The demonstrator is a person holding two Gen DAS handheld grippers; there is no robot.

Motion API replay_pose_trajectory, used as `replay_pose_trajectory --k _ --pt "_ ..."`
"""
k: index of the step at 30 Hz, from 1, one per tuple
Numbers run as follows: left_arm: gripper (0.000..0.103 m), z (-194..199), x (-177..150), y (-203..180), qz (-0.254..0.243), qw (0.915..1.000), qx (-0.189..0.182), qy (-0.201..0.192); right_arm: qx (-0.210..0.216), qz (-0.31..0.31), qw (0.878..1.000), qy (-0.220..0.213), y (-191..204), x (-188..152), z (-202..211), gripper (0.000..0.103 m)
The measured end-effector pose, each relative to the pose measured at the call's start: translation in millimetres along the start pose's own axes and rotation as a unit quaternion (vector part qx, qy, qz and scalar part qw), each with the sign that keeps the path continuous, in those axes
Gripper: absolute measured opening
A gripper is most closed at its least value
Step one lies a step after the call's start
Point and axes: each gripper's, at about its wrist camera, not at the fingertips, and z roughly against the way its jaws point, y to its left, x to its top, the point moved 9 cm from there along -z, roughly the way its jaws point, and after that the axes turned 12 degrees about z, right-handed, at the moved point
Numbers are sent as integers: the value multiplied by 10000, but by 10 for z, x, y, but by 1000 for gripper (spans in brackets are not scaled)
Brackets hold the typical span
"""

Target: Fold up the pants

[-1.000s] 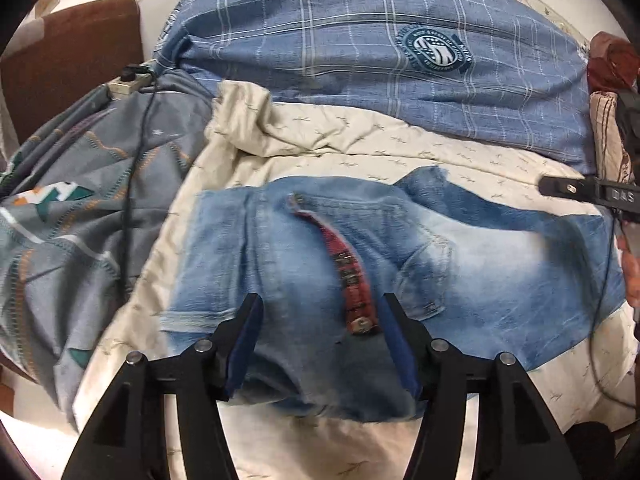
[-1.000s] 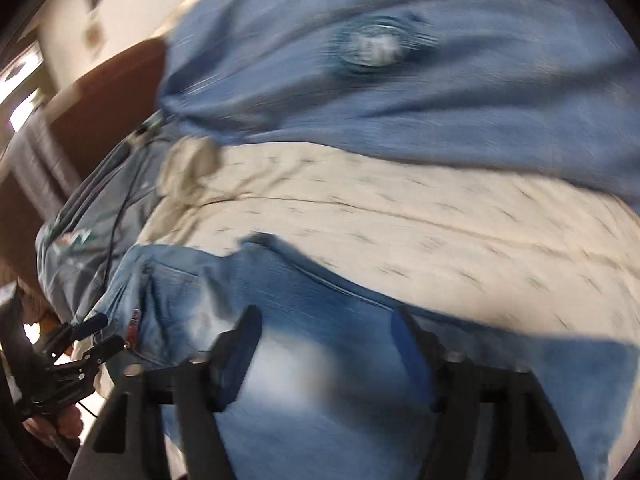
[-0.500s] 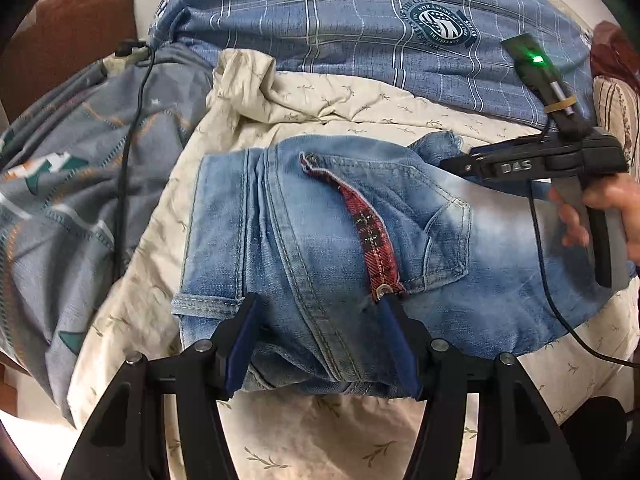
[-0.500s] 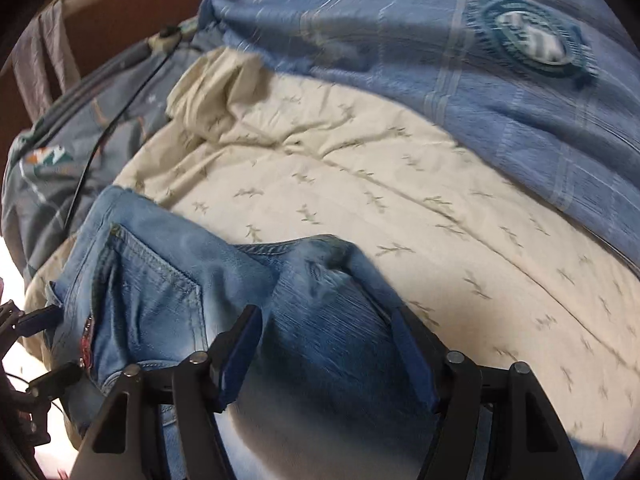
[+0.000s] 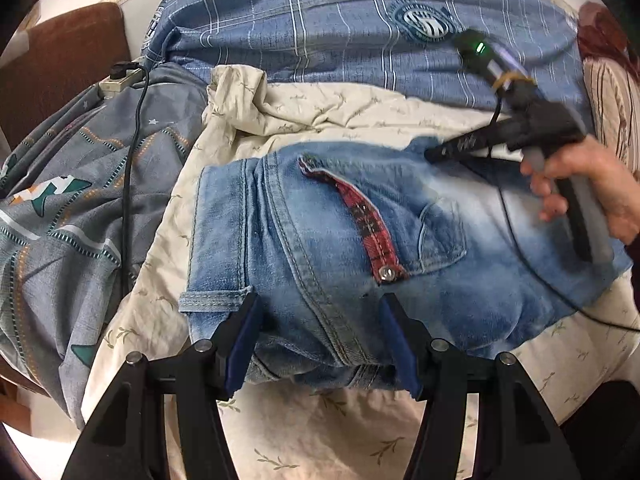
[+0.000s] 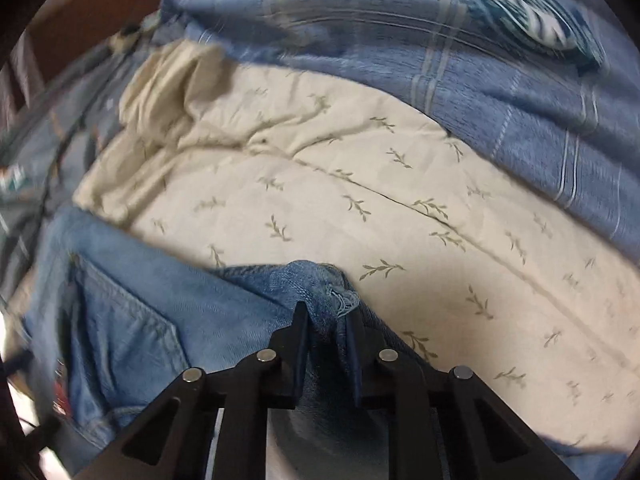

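Cream leaf-print bedding (image 6: 360,184) spreads bare beyond the far edge of the one pair of jeans (image 5: 320,240), up to one blue checked quilt (image 5: 340,20). My right gripper (image 6: 326,320) has just been closing and now pinches a frayed hem corner of the jeans. My left gripper (image 5: 320,312) stands half wide astride the near waistband fold; whether it grips I cannot tell.

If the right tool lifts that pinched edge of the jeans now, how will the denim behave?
The jeans will likely drape and trail rather than lift flat: they already bunch between the right tool's shut jaws. Folded layers probably make them fairly heavy. The frayed edge seems held securely; the left tool straddles the waistband side.
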Motion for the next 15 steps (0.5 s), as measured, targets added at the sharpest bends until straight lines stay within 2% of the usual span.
replay_pose_trajectory --k 2,4,6,8,12,15 --pt "61 -11 -41 20 40 10000 25 86 509 -538 9969 -266 -67 -26 143 22" --pt "61 15 -40 26 104 9999 1 88 841 -1074 9893 -523 -167 -55 349 24" --pt "61 56 -19 26 153 9999 4 56 814 -1364 9840 -802 -311 -102 593 25" --pt "61 101 9 29 213 9998 10 4 691 -1446 9832 -874 -431 -214 780 26" --pt "61 162 41 34 218 9997 57 -118 479 -1551 9845 -670 -547 -564 922 26" --pt "61 104 6 70 152 9996 251 -30 409 -1528 9862 -493 -505 -782 891 26"
